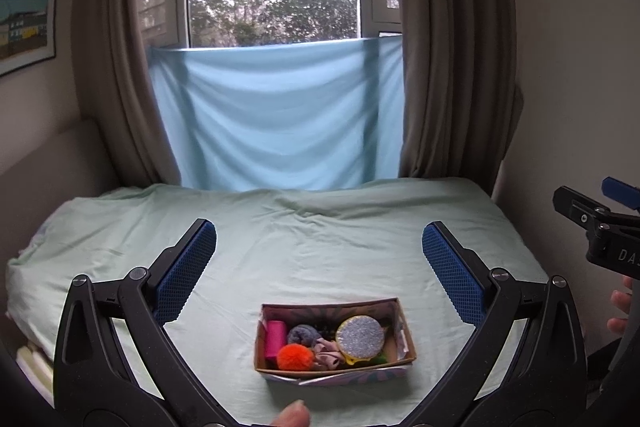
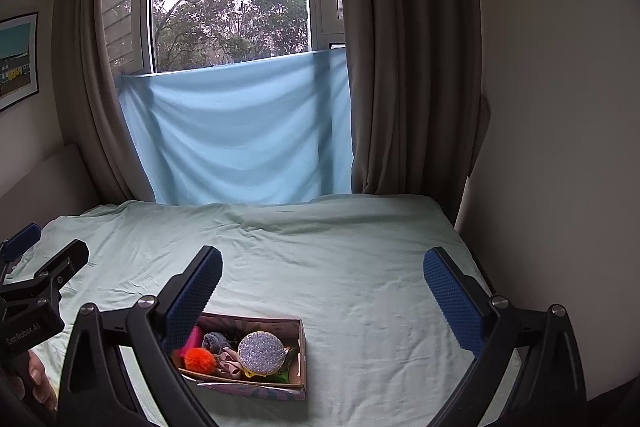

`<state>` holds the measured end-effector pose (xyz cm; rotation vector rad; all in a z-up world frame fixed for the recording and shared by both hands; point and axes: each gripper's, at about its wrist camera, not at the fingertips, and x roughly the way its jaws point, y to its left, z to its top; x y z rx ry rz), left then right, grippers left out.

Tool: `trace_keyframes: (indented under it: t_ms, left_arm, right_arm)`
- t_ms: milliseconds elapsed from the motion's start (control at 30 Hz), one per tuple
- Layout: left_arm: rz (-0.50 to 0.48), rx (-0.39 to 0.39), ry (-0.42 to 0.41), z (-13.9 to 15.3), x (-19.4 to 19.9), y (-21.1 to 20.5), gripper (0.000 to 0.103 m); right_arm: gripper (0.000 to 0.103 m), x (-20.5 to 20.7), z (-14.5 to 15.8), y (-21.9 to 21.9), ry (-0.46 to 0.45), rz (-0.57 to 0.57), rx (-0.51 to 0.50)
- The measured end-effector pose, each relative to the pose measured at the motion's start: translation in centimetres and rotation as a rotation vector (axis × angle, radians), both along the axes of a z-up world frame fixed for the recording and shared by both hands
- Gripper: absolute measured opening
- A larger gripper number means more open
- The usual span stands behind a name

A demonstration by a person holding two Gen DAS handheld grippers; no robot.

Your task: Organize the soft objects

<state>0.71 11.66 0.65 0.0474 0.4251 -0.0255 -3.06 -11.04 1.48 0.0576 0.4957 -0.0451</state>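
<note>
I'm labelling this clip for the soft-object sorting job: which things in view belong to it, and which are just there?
Part of the job:
- cardboard box
- orange pom-pom
- grey scrunchie
- pink roll
- glittery round pad
- pale pink cloth
- left tool, right tool, both open and empty

Just there:
- bed sheet
- blue cloth
- curtains
- framed picture

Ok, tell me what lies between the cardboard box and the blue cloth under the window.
Only bare, wrinkled pale green bedsheet runs from the cardboard box back to the blue cloth. Both wrist views show that stretch with nothing lying on it.
</note>
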Motion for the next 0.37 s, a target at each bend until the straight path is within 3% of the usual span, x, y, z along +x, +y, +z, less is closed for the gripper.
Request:
trace_keyframes:
  t_ms: [367]
  left_arm:
    - [-0.020,0.007,-0.004,-0.29,1.02,-0.18,0.103]
  right_arm:
    - [0.100,0.78,-0.14,-0.03,0.013,0.001,-0.003]
